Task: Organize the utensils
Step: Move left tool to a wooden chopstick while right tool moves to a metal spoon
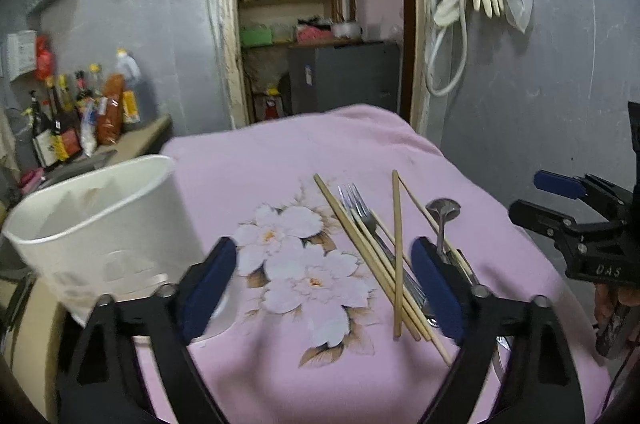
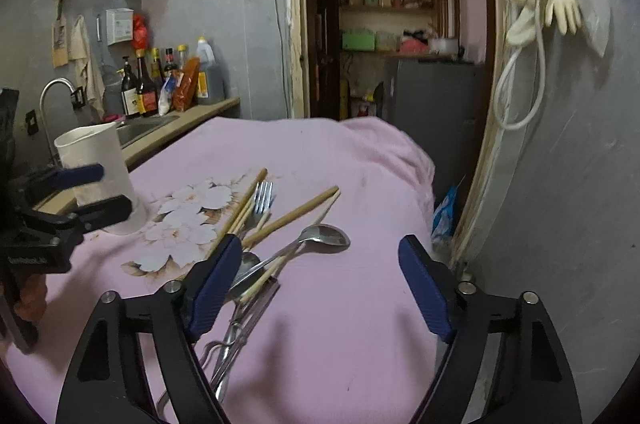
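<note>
A pile of utensils lies on the pink floral cloth [image 1: 280, 160]: wooden chopsticks [image 1: 397, 252], forks [image 1: 358, 208] and a spoon [image 1: 442, 210]. In the right wrist view the chopsticks [image 2: 292, 214], fork [image 2: 263, 198] and spoon [image 2: 324, 236] lie just ahead of the left finger. A white holder cup [image 1: 100, 220] stands at the left; it also shows in the right wrist view [image 2: 100, 176]. My left gripper [image 1: 324, 284] is open and empty, over the cloth between the cup and the pile. My right gripper [image 2: 320, 284] is open and empty, right of the pile.
A counter with a sink [image 2: 144, 126], faucet [image 2: 56, 92] and several sauce bottles [image 2: 160, 80] is at the left. An open doorway [image 2: 392, 24] with shelves is behind the table. Gloves and a hose [image 2: 540, 4] hang on the grey wall at right.
</note>
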Demonstrator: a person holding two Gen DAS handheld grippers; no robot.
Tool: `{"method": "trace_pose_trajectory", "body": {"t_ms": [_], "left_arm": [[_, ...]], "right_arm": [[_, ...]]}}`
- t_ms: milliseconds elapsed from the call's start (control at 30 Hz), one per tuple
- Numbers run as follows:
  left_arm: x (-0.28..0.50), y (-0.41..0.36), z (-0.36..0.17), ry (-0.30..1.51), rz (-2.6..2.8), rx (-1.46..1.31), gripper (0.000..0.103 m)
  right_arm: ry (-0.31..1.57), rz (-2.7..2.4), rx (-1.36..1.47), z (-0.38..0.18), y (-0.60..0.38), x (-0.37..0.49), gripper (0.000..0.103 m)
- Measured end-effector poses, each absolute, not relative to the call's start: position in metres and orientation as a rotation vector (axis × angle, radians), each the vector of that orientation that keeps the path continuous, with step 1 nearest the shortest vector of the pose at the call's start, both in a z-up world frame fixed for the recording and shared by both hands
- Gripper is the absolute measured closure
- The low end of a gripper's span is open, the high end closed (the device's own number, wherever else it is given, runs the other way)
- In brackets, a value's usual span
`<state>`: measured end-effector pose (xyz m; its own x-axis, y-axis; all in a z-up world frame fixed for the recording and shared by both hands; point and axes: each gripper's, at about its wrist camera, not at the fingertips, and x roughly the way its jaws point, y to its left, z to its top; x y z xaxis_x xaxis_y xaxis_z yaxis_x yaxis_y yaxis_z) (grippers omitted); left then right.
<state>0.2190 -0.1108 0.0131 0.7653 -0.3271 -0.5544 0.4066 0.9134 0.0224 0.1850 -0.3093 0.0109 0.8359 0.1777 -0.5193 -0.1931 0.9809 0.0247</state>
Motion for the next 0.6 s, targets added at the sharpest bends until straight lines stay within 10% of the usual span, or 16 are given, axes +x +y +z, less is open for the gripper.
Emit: {"method": "trace_pose_trajectory", "body": {"t_ms": [233, 600], "left_arm": [[0.264, -0.126, -0.013, 0.746, -0.455, 0.138, 0.065], [0.315, -0.130, -0.036, 0.933, -0.522, 0.016, 0.084]], "right_arm": [[0.672, 0.213, 0.035, -0.001, -0.318, 0.223, 0.043], [0.785, 0.191, 0.116, -0.018, -0.319, 0.261, 0.048]]}}
